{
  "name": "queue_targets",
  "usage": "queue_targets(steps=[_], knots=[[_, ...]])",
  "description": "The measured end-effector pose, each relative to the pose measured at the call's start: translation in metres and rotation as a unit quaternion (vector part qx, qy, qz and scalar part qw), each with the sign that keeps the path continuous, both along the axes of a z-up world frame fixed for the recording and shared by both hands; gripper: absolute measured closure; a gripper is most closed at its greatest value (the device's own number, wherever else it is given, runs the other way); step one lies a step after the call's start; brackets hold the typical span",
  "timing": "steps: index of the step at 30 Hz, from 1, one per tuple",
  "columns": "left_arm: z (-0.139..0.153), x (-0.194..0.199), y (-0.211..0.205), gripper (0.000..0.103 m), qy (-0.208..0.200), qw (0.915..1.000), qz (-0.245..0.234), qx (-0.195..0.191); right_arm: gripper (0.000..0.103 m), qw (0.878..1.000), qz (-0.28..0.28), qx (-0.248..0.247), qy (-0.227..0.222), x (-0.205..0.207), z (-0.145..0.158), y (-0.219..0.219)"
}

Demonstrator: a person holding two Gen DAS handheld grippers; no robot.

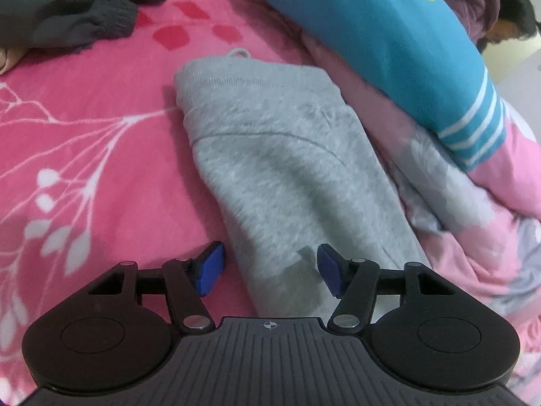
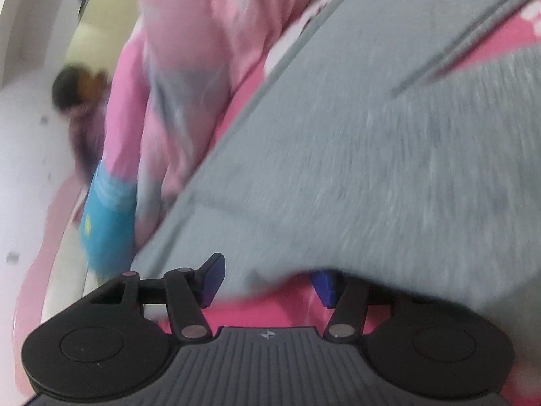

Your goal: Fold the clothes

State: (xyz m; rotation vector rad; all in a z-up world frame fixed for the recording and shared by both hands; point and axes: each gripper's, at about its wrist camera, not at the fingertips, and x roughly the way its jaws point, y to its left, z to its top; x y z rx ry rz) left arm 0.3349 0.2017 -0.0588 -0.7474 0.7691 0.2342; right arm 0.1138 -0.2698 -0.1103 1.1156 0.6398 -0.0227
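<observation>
The left tongs [image 1: 269, 269] are held spread over the near end of a grey fleece garment [image 1: 287, 176], and nothing is pinched between the blue pads [image 1: 211, 269]. The garment is folded into a long shape and is laid on a pink blanket [image 1: 84, 142] with white flower patterns, on the bed. It stretches away from the left tongs, with its ribbed hem at the far end. To the right of these tongs, just beside the garment, a pink quilt [image 1: 490, 243] is bunched, and a blue cushion [image 1: 389, 50] with white stripes is laid on it further away. Dark clothes [image 1: 67, 10] are seen far ahead to the left.

The right tongs [image 2: 268, 280] are also spread. The same grey garment [image 2: 389, 169] is seen just ahead of them and to the right, and its edge hangs in front of the right pad, but it is not pressed. This view is blurred. The pink quilt [image 2: 189, 67] is ahead to the left.
</observation>
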Motion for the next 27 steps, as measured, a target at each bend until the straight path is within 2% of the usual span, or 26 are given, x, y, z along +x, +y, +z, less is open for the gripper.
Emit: queue_targets(steps=[2, 5, 7, 10, 12, 13, 14, 16, 18, 21, 27], knots=[[-0.001, 0.001, -0.006, 0.051, -0.011, 0.9996, 0.008, 0.025, 0.045, 1.0, -0.027, 0.006, -0.011, 0.015, -0.004, -0.004], [-0.002, 0.001, -0.016, 0.062, -0.023, 0.9974, 0.017, 0.066, 0.045, 0.998, -0.062, 0.003, -0.024, 0.039, -0.009, -0.004], [-0.001, -0.001, -0.02, 0.076, -0.029, 0.9958, 0.027, 0.083, 0.045, 0.995, -0.087, 0.009, -0.037, 0.051, -0.014, -0.007], [0.0, -0.004, -0.025, 0.091, -0.038, 0.9934, 0.04, 0.101, 0.046, 0.99, -0.122, 0.037, -0.059, 0.062, -0.023, -0.012], [0.005, -0.01, -0.023, 0.092, -0.046, 0.9929, 0.054, 0.095, 0.061, 0.987, -0.137, 0.052, -0.07, 0.06, -0.028, -0.018], [0.009, -0.013, -0.021, 0.093, -0.05, 0.9929, 0.062, 0.088, 0.08, 0.985, -0.146, 0.06, -0.069, 0.058, -0.032, -0.022], [0.014, -0.017, -0.019, 0.093, -0.053, 0.9928, 0.07, 0.081, 0.084, 0.984, -0.15, 0.072, -0.069, 0.058, -0.036, -0.024], [0.023, -0.024, -0.016, 0.095, -0.061, 0.9923, 0.082, 0.07, 0.087, 0.984, -0.146, 0.074, -0.076, 0.056, -0.039, -0.025], [0.03, -0.035, -0.013, 0.096, -0.071, 0.9918, 0.085, 0.063, 0.088, 0.987, -0.131, 0.052, -0.079, 0.055, -0.033, -0.021], [0.04, -0.053, -0.008, 0.096, -0.082, 0.9913, 0.087, 0.054, 0.089, 0.988, -0.119, 0.049, -0.081, 0.041, -0.024, -0.018], [0.043, -0.101, 0.009, 0.097, -0.082, 0.9906, 0.102, 0.039, 0.09, 0.991, -0.094, 0.046, -0.085, 0.008, -0.007, -0.01]])
